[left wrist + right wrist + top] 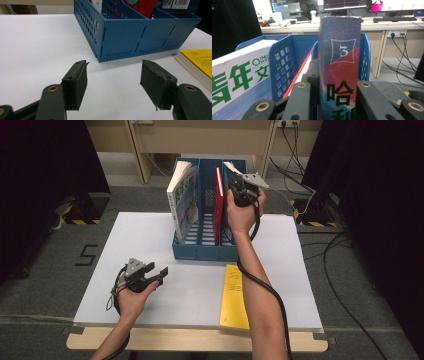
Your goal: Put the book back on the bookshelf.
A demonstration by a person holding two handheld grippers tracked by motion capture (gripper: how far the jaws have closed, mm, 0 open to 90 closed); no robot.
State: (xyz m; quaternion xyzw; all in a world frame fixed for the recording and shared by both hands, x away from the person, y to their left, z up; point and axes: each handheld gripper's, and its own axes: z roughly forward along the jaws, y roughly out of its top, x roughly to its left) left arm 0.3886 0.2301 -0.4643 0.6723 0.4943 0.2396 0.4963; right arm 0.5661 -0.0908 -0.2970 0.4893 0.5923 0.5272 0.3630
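A blue three-slot file rack (200,252) stands at the back middle of the white table (140,240). A white-and-green book (182,195) leans in its left slot and a red book (219,200) stands in the middle slot. My right gripper (240,187) is raised over the right slot, shut on a blue-and-red book (339,62) with a "3" on its spine, held upright. Its white top edge (231,168) pokes out above the rack. How deep it sits in the slot is hidden. My left gripper (157,272) rests low at the front left, open, with nothing between its pads (75,87).
A yellow book (235,297) lies flat near the table's front edge, right of centre, also at the right of the left gripper view (197,62). Cables run over the floor at the right. A desk with monitors stands beyond the rack.
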